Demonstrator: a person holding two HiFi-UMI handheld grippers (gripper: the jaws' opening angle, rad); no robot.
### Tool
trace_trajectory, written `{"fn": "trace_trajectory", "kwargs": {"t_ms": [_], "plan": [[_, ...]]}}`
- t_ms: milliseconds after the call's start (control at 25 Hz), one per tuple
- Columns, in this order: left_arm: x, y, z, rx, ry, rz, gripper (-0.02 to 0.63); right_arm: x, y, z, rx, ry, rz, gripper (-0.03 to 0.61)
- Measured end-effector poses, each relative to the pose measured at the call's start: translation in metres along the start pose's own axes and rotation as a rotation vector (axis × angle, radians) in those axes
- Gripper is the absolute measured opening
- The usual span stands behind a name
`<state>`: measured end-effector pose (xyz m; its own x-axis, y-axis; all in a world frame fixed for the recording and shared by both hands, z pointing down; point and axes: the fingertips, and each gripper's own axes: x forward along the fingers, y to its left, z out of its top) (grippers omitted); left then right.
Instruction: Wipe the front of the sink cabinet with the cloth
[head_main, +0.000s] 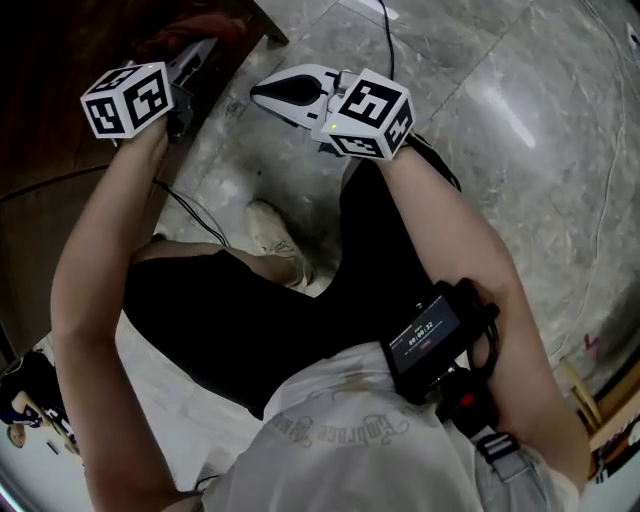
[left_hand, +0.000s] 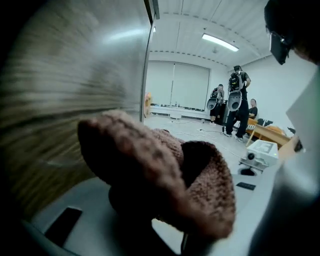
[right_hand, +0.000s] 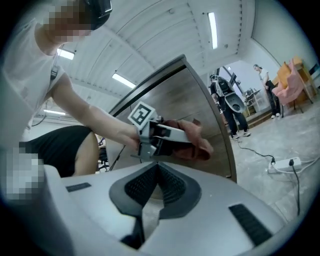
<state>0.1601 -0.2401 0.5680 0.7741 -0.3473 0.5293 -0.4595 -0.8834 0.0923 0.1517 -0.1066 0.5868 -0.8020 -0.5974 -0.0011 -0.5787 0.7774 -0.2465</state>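
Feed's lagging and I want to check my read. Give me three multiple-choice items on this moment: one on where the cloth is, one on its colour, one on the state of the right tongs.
1. Where is the cloth?
A. on the floor
B. in the left tongs
C. on the person's knee

2. What colour is the cloth?
A. reddish brown
B. blue
C. white

3. How do the right tongs stand?
A. wide open
B. shut on the cloth
C. shut, empty

Answers:
1 B: the left tongs clamp it by the cabinet front.
2 A: its knit shows reddish brown in both gripper views.
3 C: their tips meet with nothing between them.
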Motion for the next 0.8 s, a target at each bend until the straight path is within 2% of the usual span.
{"fn": "trace_trajectory", "kwargs": {"t_ms": [80,200,280,400,480,600,680,800], "plan": [[-0.029,-0.007,-0.006,0.053,0.02,0.009,0.123,-0.006,0.002,0.009,0.033,-0.013,-0.033,0.012],[-0.065,-0.007,0.015,0.268,-0.021,0.029,0.123,0.0,-0.011,0.043,0.02,-0.076,-0.079,0.012],[-0.092,-0.009,0.032,0.365,-0.073,0.019,0.123,0.012,-0.018,0.067,-0.005,-0.101,-0.083,0.012],[-0.13,-0.016,0.047,0.42,-0.163,0.011,0.123,0.027,-0.019,0.094,-0.018,-0.093,-0.082,0.012],[-0.149,-0.03,0.045,0.455,-0.208,-0.008,0.123,0.026,-0.011,0.105,0.018,-0.068,-0.1,0.012],[-0.179,-0.044,0.03,0.44,-0.121,-0.033,0.123,0.023,0.01,0.132,0.089,-0.023,-0.118,0.012],[-0.205,-0.052,0.033,0.378,-0.079,-0.026,0.123,0.023,0.031,0.162,0.114,0.009,-0.103,0.012],[-0.254,-0.061,0.06,0.25,-0.078,0.04,0.123,0.025,0.065,0.212,0.131,0.053,-0.048,0.012]]}}
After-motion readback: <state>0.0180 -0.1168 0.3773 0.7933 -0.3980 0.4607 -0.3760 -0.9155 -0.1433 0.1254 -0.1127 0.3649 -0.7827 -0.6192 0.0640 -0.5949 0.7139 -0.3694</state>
